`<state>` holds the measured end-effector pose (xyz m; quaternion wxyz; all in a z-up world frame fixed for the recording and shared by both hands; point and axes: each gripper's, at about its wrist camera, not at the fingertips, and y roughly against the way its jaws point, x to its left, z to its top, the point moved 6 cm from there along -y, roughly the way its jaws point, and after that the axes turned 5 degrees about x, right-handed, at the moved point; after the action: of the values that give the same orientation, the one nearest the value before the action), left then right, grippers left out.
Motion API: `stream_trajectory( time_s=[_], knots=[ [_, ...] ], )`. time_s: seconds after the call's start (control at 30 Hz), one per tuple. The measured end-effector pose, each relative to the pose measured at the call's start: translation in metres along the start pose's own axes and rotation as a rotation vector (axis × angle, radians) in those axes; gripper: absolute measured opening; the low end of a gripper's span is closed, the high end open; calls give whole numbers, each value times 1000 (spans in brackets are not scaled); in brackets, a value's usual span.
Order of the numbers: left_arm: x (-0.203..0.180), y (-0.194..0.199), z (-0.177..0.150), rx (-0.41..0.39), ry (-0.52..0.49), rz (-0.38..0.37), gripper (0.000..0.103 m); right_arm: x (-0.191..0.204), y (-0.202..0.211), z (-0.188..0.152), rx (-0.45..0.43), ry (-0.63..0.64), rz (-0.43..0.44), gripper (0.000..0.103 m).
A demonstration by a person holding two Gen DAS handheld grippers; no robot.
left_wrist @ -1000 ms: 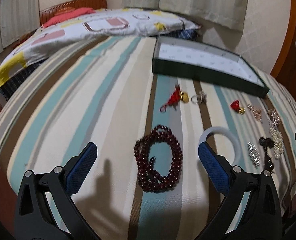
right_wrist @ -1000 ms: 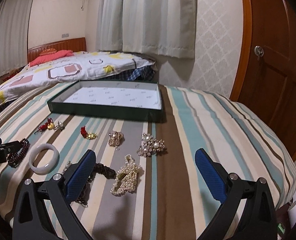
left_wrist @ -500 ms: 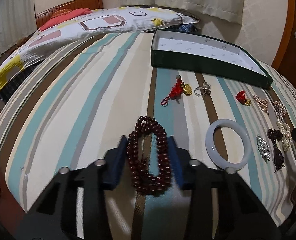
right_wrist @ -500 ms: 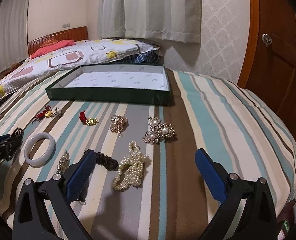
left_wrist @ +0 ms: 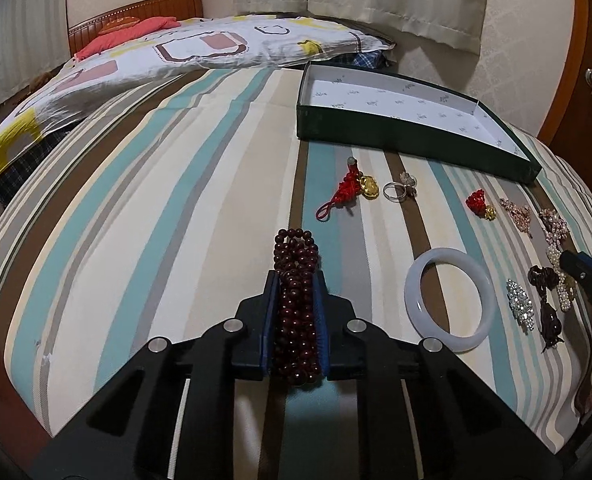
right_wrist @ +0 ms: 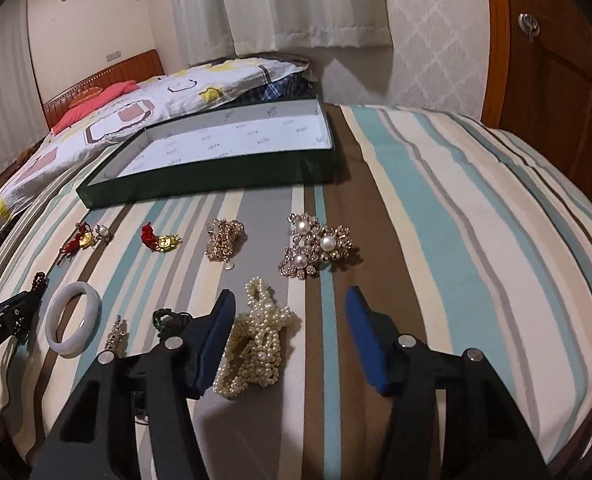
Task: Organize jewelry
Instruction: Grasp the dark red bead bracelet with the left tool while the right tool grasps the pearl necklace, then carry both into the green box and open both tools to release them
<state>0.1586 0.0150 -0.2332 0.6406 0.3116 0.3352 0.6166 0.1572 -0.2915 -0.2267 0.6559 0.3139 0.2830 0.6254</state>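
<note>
My left gripper (left_wrist: 295, 280) is shut on the dark red bead bracelet (left_wrist: 296, 256), which lies on the striped bed cover. My right gripper (right_wrist: 290, 304) is open, low over the pearl necklace (right_wrist: 256, 340), whose heap lies between its blue pads toward the left one. The green tray (left_wrist: 376, 128) with a white floor stands behind the jewelry and also shows in the right wrist view (right_wrist: 216, 184). A white bangle (left_wrist: 448, 298) lies right of the beads.
Two red-and-gold charms (right_wrist: 160, 238), a ring (left_wrist: 394, 192), a gold chain piece (right_wrist: 224, 240), a pearl brooch (right_wrist: 316, 248), a crystal clip (left_wrist: 520, 306) and a dark brown piece (left_wrist: 544, 292) lie on the cover. Quilt (left_wrist: 196, 48) and wooden door (right_wrist: 556, 80) lie beyond.
My left gripper closed on the red bead bracelet, squeezing its loop narrow. My right gripper moved down and forward to the pearl necklace and its jaws narrowed somewhat.
</note>
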Motion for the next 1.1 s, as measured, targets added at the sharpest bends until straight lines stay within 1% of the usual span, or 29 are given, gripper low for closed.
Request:
stream_trajectory(
  time_s=[0.13, 0.23, 0.27, 0.3, 0.37, 0.4, 0.5, 0.57, 0.93, 0.97, 1.0, 1.03, 1.1],
  knots=[
    [0, 0, 0, -1, -1, 1, 17, 12, -4, -7, 41, -14, 44, 56],
    [1, 0, 0, 0, 4, -2, 16, 13, -3, -10, 51, -4, 44, 50],
    [1, -1, 1, 1, 7, -4, 16, 12, -1, -11, 52, -9, 51, 44],
    [1, -1, 2, 1, 9, -5, 16, 11, -1, -11, 53, -16, 60, 36],
    [2, -2, 3, 2, 12, -7, 16, 8, 0, -12, 55, -20, 63, 26],
    [2, -2, 2, 1, 12, -7, 16, 8, 0, -12, 56, -19, 65, 23],
    [2, -1, 2, -1, 12, -6, 15, 8, 1, -12, 55, -18, 66, 22],
    [2, -1, 3, -5, 13, -7, 12, 7, 1, -13, 55, -17, 66, 21],
    [-4, 11, 5, -40, 8, -16, 12, 7, 15, -11, 13, -25, 73, 21],
    [-5, 13, 6, -46, 8, -19, 12, 7, 16, -10, 11, -25, 74, 21],
    [-6, 16, 7, -58, 13, -46, 12, 7, 17, -10, 7, -24, 73, 21],
    [-6, 19, 7, -64, 21, -56, 11, 8, 18, -10, 4, -25, 74, 21],
    [-7, 23, 9, -75, 16, -50, 11, 7, 21, -8, -5, -24, 74, 21]
  ],
)
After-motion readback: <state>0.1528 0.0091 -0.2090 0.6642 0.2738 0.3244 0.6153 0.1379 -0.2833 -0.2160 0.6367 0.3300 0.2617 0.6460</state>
